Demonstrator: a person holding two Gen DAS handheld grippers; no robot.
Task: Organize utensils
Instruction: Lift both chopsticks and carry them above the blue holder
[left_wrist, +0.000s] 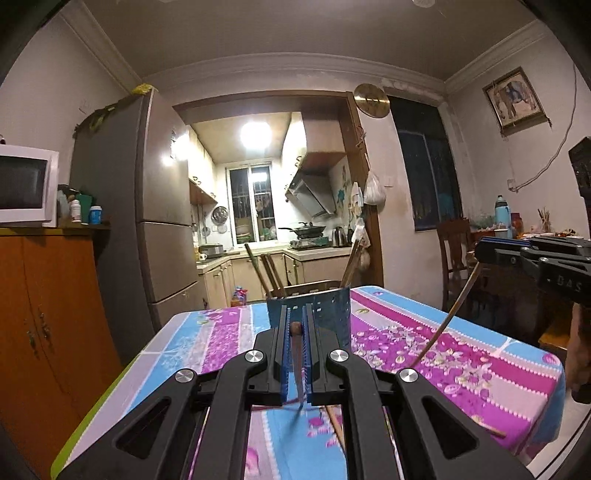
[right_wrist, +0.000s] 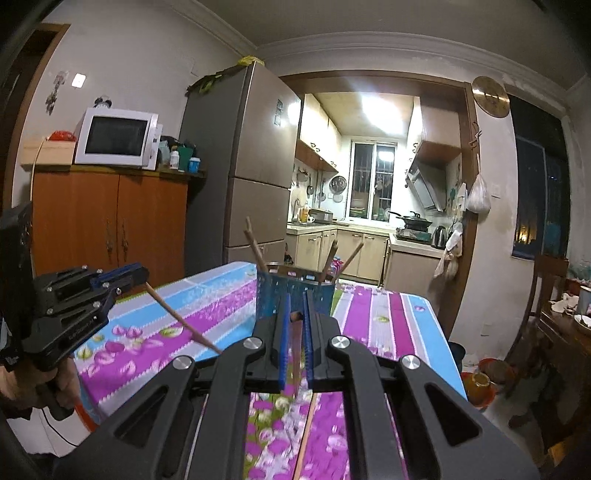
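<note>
- Blue-padded left gripper (left_wrist: 294, 328), low centre of left wrist view, pointed about level across the table (left_wrist: 207, 332); jaws nearly closed, pinching a thin wooden chopstick (left_wrist: 296, 354) whose round end poked up between the pads and whose shaft hung down, blurred, below them.
- Right gripper (right_wrist: 294, 317), low centre of right wrist view, tipped slightly down; jaws likewise almost closed on another wooden chopstick (right_wrist: 295, 350), end showing betw. the pads, rest trailing down, blurred.
- Left wrist view: right gripper (left_wrist: 480, 251) came in from right edge, mid-height, held in a hand at far right; its chopstick (left_wrist: 448, 321) hung in a long curve toward the cloth.
- Right wrist view: left gripper (right_wrist: 140, 273) came in from left edge, hand below it at lower left; its chopstick (right_wrist: 181, 317) slanted down-right over the cloth.
- Blue perforated utensil holder (left_wrist: 328, 310) stood upright on the table just beyond the pads, centre frame, w/ several chopsticks (left_wrist: 271, 273) leaning out of it.
- More chopsticks lay on the floral cloth under the grippers; one (left_wrist: 334, 424) visible at bottom centre of left wrist view.
</note>
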